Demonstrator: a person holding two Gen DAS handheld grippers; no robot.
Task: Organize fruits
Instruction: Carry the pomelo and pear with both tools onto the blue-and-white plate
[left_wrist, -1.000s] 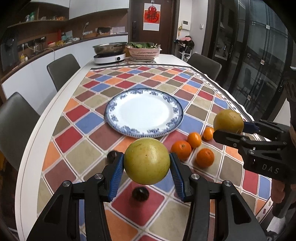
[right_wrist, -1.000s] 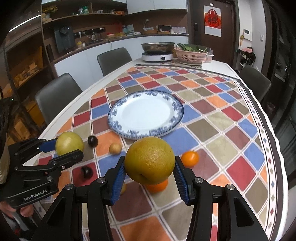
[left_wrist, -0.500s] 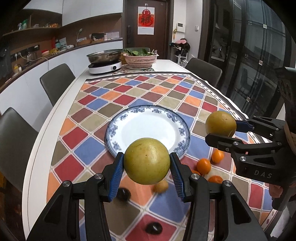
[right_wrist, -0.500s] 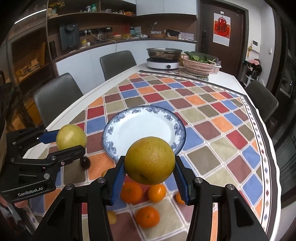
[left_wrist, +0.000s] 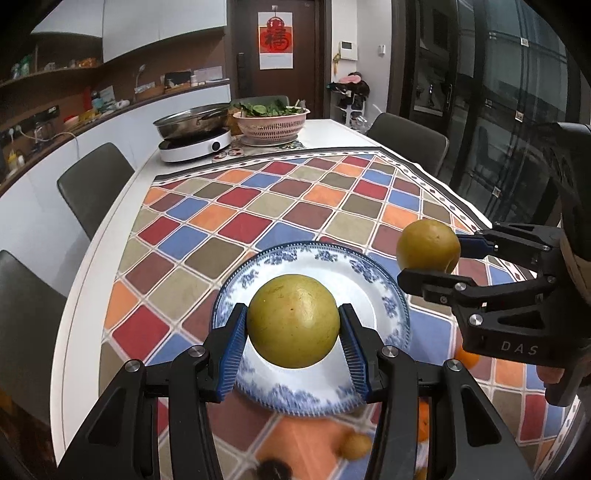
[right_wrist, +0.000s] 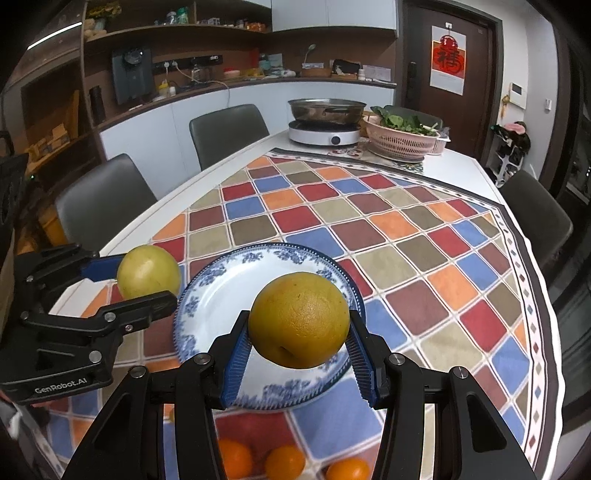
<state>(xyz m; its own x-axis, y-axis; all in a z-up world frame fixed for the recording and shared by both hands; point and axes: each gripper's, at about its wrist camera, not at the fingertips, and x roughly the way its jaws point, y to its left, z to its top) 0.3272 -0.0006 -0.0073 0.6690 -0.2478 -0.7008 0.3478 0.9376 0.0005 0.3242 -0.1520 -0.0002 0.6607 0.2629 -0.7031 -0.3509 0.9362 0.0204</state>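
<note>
Small oranges (right_wrist: 284, 463) lie at the near edge of the checked tablecloth (right_wrist: 417, 236). Above them, the left gripper (left_wrist: 293, 328) clamps a yellow-green fruit (left_wrist: 293, 321) and the right gripper (right_wrist: 299, 326) clamps an orange-yellow fruit (right_wrist: 299, 319), both held over the plate (right_wrist: 221, 295). A pan (right_wrist: 325, 109) and basket (right_wrist: 402, 142) stand at the far end.

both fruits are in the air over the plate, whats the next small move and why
Probably lower the left hand-held gripper and set its yellow-green fruit on the empty blue-rimmed plate just below. The right hand-held gripper holds an orange-yellow fruit beside it.
</note>
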